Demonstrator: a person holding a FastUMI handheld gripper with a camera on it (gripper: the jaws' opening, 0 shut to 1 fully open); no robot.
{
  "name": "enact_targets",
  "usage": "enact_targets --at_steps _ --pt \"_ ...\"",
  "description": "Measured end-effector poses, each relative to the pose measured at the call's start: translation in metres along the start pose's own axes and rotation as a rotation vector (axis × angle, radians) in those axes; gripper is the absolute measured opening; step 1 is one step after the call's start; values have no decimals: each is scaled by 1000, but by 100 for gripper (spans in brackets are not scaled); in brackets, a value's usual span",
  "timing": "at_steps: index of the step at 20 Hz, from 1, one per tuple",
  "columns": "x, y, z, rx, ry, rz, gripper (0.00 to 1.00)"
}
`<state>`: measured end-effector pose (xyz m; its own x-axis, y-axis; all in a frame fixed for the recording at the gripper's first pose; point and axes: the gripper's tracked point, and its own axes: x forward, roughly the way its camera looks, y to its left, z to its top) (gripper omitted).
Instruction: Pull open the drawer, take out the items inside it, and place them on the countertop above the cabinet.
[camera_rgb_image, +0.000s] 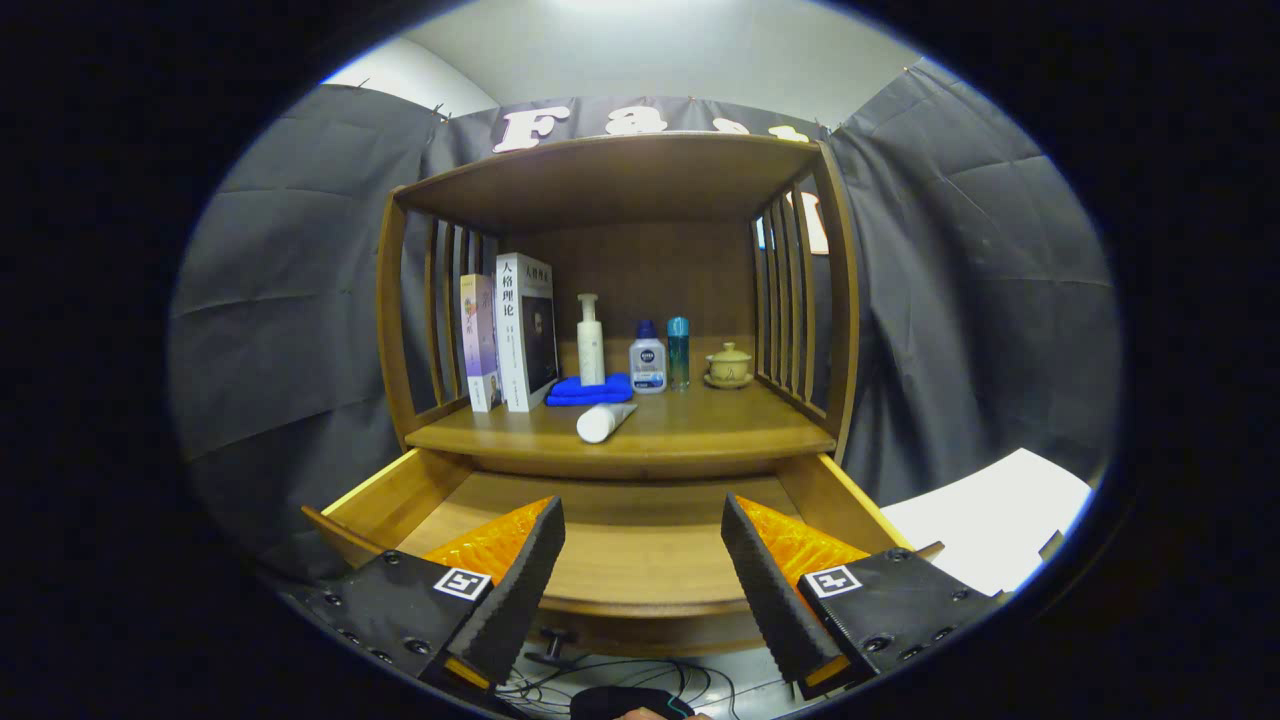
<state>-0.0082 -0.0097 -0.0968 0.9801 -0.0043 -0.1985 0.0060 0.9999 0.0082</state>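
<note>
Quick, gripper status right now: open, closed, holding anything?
Gripper: open, holding nothing; its fingers are spread wide above the pulled-out drawer, touching neither it nor anything else.

The black two-finger gripper (642, 555) is showing ribbed dark pads (522, 580), orange textured inner bodies, black plates with small screws (several along each edge), and square black-and-white marker tags (461, 583).

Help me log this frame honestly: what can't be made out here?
- Drawer: front floor, gripper view, hidden by its own front edge and the open gripper fingers.
- Cloth: its extent, gripper view, partly hidden by the pump bottle standing on it and the tube.
- Cup: contents, gripper view, lidded and too small.
</note>
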Motion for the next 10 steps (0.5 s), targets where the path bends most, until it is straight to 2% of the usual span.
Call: enact_targets --at_steps 5,10 --pt "-29 13 -29 8 6 15 98" --pt "-34 22 -65 -10 54 24 98"
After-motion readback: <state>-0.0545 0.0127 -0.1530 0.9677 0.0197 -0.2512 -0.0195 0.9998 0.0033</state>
